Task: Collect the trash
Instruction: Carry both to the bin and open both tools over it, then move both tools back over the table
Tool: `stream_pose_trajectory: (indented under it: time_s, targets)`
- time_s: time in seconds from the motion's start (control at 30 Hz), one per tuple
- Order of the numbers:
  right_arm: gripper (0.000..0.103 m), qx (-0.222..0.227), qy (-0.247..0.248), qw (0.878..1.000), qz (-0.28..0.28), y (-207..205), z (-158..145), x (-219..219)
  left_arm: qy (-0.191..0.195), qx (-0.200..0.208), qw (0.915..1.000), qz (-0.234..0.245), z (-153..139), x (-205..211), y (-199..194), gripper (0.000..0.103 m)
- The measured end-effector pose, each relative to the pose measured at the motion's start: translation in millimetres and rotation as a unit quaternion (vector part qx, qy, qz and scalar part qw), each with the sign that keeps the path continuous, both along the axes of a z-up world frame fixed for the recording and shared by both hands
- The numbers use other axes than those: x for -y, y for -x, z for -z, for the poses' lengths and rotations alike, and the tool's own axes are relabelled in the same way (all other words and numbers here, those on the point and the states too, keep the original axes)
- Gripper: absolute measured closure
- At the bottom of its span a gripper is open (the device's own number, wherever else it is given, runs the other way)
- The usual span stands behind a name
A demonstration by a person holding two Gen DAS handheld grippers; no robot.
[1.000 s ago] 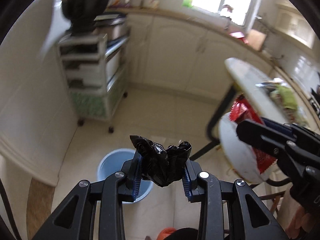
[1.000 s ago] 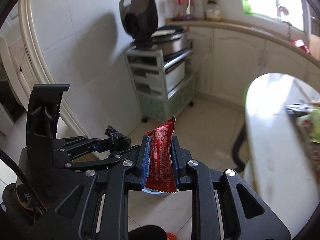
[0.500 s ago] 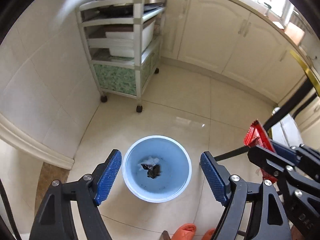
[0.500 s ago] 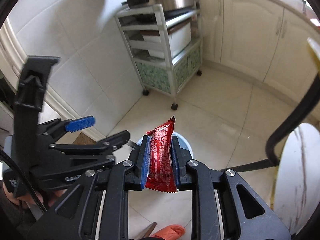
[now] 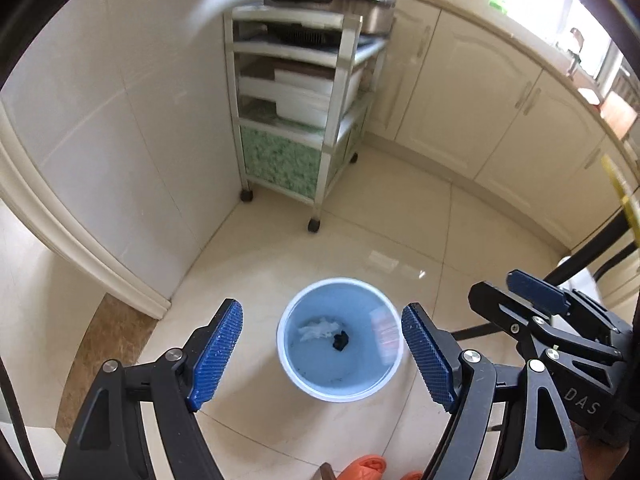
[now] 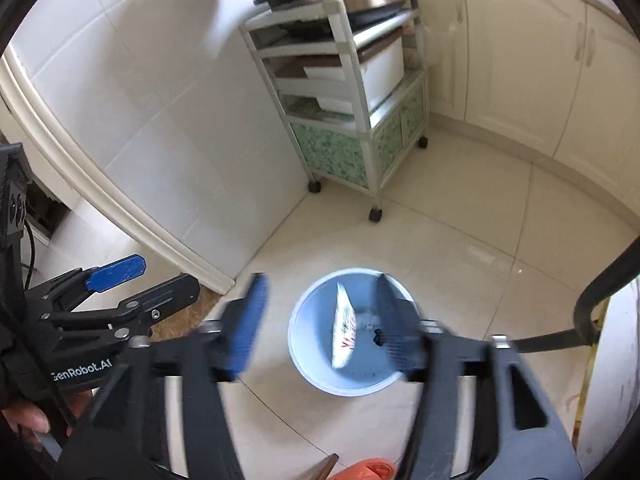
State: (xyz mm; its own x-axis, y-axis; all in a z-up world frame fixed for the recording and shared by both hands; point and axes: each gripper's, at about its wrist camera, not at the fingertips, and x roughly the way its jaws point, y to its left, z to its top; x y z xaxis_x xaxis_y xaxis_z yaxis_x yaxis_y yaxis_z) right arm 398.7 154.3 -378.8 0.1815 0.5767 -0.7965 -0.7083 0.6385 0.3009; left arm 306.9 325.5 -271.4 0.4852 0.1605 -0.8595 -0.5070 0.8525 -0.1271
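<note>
A light blue bin [image 5: 340,340] stands on the tiled floor, seen from above; it also shows in the right wrist view [image 6: 348,332]. Inside lie a black crumpled bag [image 5: 340,340], white paper [image 5: 318,328] and a wrapper [image 6: 344,330], which shows blurred at the bin's right wall in the left wrist view [image 5: 384,332]. My left gripper [image 5: 322,354] is open and empty above the bin. My right gripper [image 6: 320,320] is open and empty above the bin, its fingers blurred. Each gripper shows in the other's view, the right one [image 5: 536,308] and the left one [image 6: 120,284].
A white wheeled shelf cart [image 5: 304,120] stands against the tiled wall behind the bin. Cream cabinets [image 5: 480,100] run along the back. A black table leg [image 6: 592,304] and white tabletop edge are at the right. Orange slippers [image 5: 368,466] lie at the bottom.
My left gripper opened and dropped the black bag into the bin. My right gripper then opened and let the red wrapper fall into the bin. Both moved closer over the bin.
</note>
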Motion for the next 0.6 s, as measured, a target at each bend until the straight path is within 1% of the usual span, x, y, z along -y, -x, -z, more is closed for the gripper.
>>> stream_pose_trajectory:
  time_s: [0.1, 0.17, 0.23, 0.27, 0.3, 0.33, 0.4, 0.43, 0.5, 0.53, 0.57, 0.6]
  targets:
    - [0.037, 0.032, -0.011, 0.999, 0.009, 10, -32, 15, -0.008, 0.028, 0.9996, 0.002, -24, 15, 18, 0.024]
    - [0.025, 0.062, -0.015, 0.998, 0.025, 16, -59, 31, -0.021, 0.048, 0.9986, 0.007, -44, 30, 29, 0.023]
    - [0.021, 0.085, -0.026, 0.995, 0.039, 25, -87, 53, -0.044, 0.072, 0.9963, 0.015, -65, 50, 38, 0.022]
    - [0.021, 0.092, -0.03, 0.994, 0.043, 27, -96, 58, -0.054, 0.086, 0.9946, 0.021, -78, 61, 44, 0.019]
    - [0.021, 0.11, -0.033, 0.992, 0.056, 34, -115, 74, -0.059, 0.099, 0.9929, 0.027, -89, 68, 52, 0.017]
    - [0.018, 0.12, -0.034, 0.99, 0.064, 36, -124, 81, -0.065, 0.121, 0.9899, 0.036, -105, 83, 58, 0.016]
    - [0.011, 0.155, -0.043, 0.983, 0.088, 47, -153, 113, -0.077, 0.147, 0.9848, 0.052, -122, 105, 68, 0.013]
    - [0.009, 0.168, -0.045, 0.98, 0.1, 51, -164, 126, -0.085, 0.165, 0.9805, 0.064, -136, 123, 74, 0.012]
    - [0.007, 0.197, -0.051, 0.971, 0.128, 62, -187, 162, -0.094, 0.195, 0.9727, 0.085, -155, 151, 83, 0.008]
    - [0.004, 0.205, -0.051, 0.967, 0.141, 65, -194, 175, -0.098, 0.206, 0.969, 0.095, -161, 165, 88, 0.008]
    - [0.001, 0.218, -0.052, 0.961, 0.162, 69, -204, 198, -0.102, 0.218, 0.9643, 0.11, -167, 181, 95, 0.007]
    - [0.001, 0.225, -0.053, 0.957, 0.175, 73, -210, 213, -0.105, 0.228, 0.96, 0.123, -172, 197, 97, 0.005]
